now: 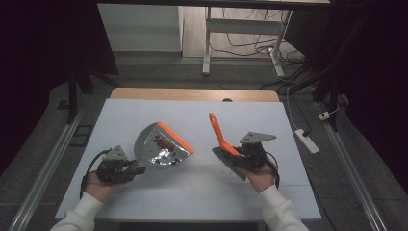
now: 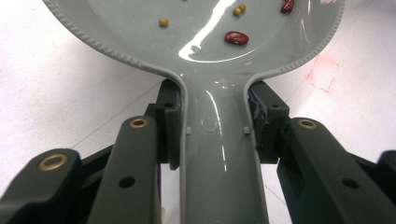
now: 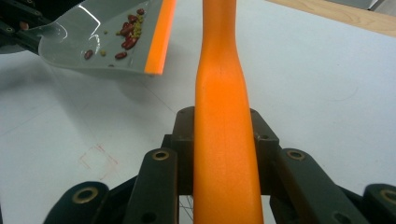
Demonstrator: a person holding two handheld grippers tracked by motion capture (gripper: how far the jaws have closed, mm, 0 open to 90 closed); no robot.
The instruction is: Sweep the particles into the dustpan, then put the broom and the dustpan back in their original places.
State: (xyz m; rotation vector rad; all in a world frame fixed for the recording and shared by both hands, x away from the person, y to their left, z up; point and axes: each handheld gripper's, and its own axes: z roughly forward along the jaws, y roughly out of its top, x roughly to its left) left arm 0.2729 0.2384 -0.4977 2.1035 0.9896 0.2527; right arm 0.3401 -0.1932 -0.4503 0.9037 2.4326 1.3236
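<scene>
A grey dustpan (image 1: 161, 144) with an orange front lip (image 1: 176, 137) is held off the white table, tilted. Red beans (image 1: 164, 143) and small yellow grains lie in its pan (image 2: 201, 28). My left gripper (image 1: 129, 169) is shut on the dustpan's grey handle (image 2: 219, 154), its pads pressing both sides. My right gripper (image 1: 244, 155) is shut on the orange handle (image 3: 223, 140) of a hand brush (image 1: 222, 134); its grey bristle head (image 1: 230, 163) hangs beside the hand. In the right gripper view the dustpan (image 3: 93, 42) sits at upper left with beans near its orange lip.
The white table top (image 1: 192, 187) ends in a wooden strip (image 1: 192, 94) at the back. A faint red square mark (image 3: 98, 161) is drawn on the surface. A power strip (image 1: 307, 140) lies on the floor to the right.
</scene>
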